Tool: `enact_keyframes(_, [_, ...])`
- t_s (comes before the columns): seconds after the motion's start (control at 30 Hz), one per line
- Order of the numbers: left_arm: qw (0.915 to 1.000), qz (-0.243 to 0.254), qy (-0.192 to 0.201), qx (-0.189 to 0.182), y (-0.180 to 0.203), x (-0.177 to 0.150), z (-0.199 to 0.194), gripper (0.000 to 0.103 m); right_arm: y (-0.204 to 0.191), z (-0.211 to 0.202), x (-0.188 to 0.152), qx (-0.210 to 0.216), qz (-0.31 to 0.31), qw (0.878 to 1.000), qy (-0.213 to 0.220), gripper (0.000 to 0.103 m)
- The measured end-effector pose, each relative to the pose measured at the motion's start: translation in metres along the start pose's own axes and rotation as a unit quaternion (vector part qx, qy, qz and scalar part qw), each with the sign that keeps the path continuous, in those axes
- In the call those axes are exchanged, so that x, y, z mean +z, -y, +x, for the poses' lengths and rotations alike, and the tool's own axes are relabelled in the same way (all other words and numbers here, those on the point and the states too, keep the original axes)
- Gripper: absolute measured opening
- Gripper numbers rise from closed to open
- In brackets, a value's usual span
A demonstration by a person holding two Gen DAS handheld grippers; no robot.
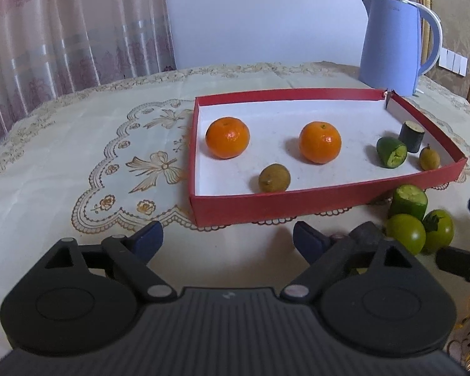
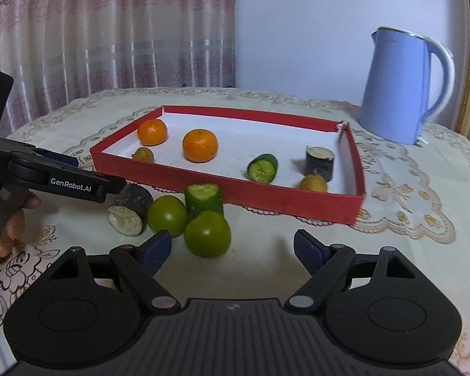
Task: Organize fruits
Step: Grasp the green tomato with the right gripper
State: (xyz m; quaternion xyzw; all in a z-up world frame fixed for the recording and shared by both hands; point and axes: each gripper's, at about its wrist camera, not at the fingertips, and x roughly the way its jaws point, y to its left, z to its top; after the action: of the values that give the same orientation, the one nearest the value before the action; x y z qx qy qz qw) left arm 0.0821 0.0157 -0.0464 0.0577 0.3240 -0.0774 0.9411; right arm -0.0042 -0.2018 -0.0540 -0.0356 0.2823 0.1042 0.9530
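One label, "GenRobot.AI", on left claw (image 2: 62,159), beside red tray (image 2: 266,195)

Bare cloth lies between the right gripper (image 2: 232,250) and the red tray (image 2: 285,202); two green tomatoes (image 2: 207,234) crowd its left finger, perhaps touching.

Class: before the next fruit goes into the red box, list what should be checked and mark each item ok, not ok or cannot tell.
1. Right hand-held gripper open, holding nothing: ok.
2. Left hand-held gripper open, holding nothing: ok.
3. Nearest green tomato unobstructed in front of the right fingers: ok.
4. Free floor in the red box between the oranges and the cut pieces: ok.
5. All fruit boxed: not ok; four pieces lie outside.
6. Tomato firmness: cannot tell.
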Motion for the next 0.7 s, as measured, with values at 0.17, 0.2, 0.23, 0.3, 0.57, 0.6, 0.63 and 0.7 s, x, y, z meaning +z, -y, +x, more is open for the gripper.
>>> enact_keyframes(0.17, [1.0, -0.001, -0.003, -0.001, 0.0, 0.001, 0.001, 0.09, -0.007, 0.009, 0.004, 0.015, -0.022, 1.0, 0.006, 0.077])
enact_keyframes(0.2, [1.0, -0.001, -0.003, -0.001, 0.0, 0.001, 0.001, 0.09, -0.008, 0.01, 0.005, 0.017, -0.026, 0.999, 0.009, 0.074])
enact_keyframes(0.23, [1.0, -0.001, -0.003, 0.0, 0.0, 0.001, 0.001, 0.091, -0.01, 0.011, 0.006, 0.019, -0.031, 0.999, 0.007, 0.071])
enact_keyframes(0.3, [1.0, -0.002, -0.003, -0.001, -0.001, 0.001, 0.002, 0.091, -0.014, 0.014, 0.006, 0.028, -0.044, 0.999, -0.003, 0.055])
enact_keyframes(0.57, [1.0, -0.007, -0.003, -0.001, -0.002, 0.001, 0.002, 0.091, -0.011, 0.018, 0.004, 0.027, -0.03, 0.999, -0.012, 0.034])
enact_keyframes(0.6, [1.0, -0.008, -0.002, -0.001, -0.002, 0.001, 0.002, 0.091, -0.011, 0.018, 0.004, 0.021, -0.028, 0.999, -0.01, 0.034])
enact_keyframes(0.63, [1.0, -0.008, -0.001, -0.001, -0.002, 0.001, 0.002, 0.091, -0.011, 0.016, 0.004, 0.011, -0.026, 1.0, -0.006, 0.034])
enact_keyframes(0.7, [0.9999, -0.011, 0.0, -0.001, -0.003, 0.001, 0.001, 0.091, -0.009, 0.014, 0.003, 0.0, -0.021, 1.0, 0.002, 0.034])
